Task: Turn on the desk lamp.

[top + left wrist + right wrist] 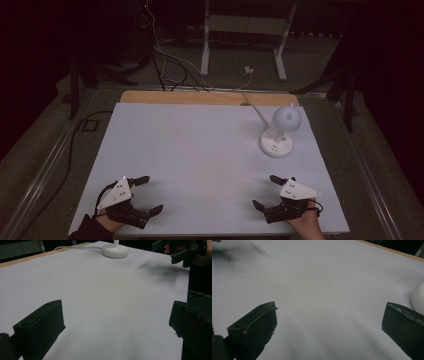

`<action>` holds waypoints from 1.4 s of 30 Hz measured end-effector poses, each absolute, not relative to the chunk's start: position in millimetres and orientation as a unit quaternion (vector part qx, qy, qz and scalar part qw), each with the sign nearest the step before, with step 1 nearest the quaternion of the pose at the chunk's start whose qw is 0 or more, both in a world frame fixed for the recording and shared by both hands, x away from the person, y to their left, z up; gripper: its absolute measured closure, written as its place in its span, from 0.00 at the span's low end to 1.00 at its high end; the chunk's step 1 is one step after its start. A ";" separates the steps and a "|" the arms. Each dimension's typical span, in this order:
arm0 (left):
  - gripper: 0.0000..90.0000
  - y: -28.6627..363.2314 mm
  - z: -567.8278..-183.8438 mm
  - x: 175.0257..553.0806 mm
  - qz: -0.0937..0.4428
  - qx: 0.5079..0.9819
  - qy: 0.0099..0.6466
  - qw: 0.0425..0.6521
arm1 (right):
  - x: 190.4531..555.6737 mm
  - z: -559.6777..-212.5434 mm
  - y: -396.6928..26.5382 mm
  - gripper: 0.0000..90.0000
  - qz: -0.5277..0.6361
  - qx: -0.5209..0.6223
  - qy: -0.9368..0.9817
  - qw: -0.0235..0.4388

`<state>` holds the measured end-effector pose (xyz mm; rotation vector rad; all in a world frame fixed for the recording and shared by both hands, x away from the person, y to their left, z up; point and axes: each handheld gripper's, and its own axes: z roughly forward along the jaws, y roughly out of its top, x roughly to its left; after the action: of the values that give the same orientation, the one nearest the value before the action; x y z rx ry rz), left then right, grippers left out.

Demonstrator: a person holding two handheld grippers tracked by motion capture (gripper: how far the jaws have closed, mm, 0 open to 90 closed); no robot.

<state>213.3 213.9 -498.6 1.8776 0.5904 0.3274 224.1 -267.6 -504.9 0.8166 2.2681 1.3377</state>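
1. Right, both grippers sit at the near edge of the white table point(200, 145), well apart from each other, one at each near corner.
2. Left gripper point(147, 194): jaws spread wide, nothing between them. A hand point(107, 220) and a dark sleeve point(87, 231) come in from the bottom edge behind it.
3. Left gripper view: the two black jaws stand far apart at the bottom corners, with bare white tabletop between them.
4. Right gripper point(265, 191): jaws also spread wide, nothing pinched. The hand point(306, 224) holding it sits at the bottom edge.
5. Right gripper view: same story, jaws wide at either side and plain white surface in the gap.
6. Lamp point(280, 131) stands on the far right part of the table, well ahead of the right gripper and apart from it. It has a round white base and a rounded white head tilted above that base.
7. Lamp cable point(252, 107) runs from the base back toward the far edge, where a strip of bare wood point(200, 97) shows beyond the white top.
8. Left gripper view catches the lamp base point(115, 251) far across the table, with the cable trailing off to its left, and the right gripper up in the top right corner.
9. Right gripper view shows a curved white edge of the base point(418, 298) at the right border, just above the right-hand jaw.
10. Neither gripper touches the lamp.
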 end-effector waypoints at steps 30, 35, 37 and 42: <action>0.00 212.3 -496.1 212.5 0.130 0.791 0.242 0.547 | 226.2 -502.6 -256.7 0.00 0.453 0.282 0.835 0.135; 0.00 212.4 -496.2 212.8 0.129 0.790 0.244 0.548 | 224.1 -497.8 -251.0 0.00 0.445 0.279 0.841 0.129; 0.00 212.5 -496.1 212.8 0.130 0.789 0.243 0.549 | 223.9 -496.2 -248.8 0.00 0.447 0.277 0.842 0.121; 0.00 212.1 -495.9 212.5 0.131 0.790 0.243 0.547 | 223.6 -489.1 -243.8 0.00 0.452 0.274 0.842 0.112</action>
<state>212.5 212.1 -495.9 1.8723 0.5751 0.3109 223.6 -243.8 -489.1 0.8043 2.4702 1.3259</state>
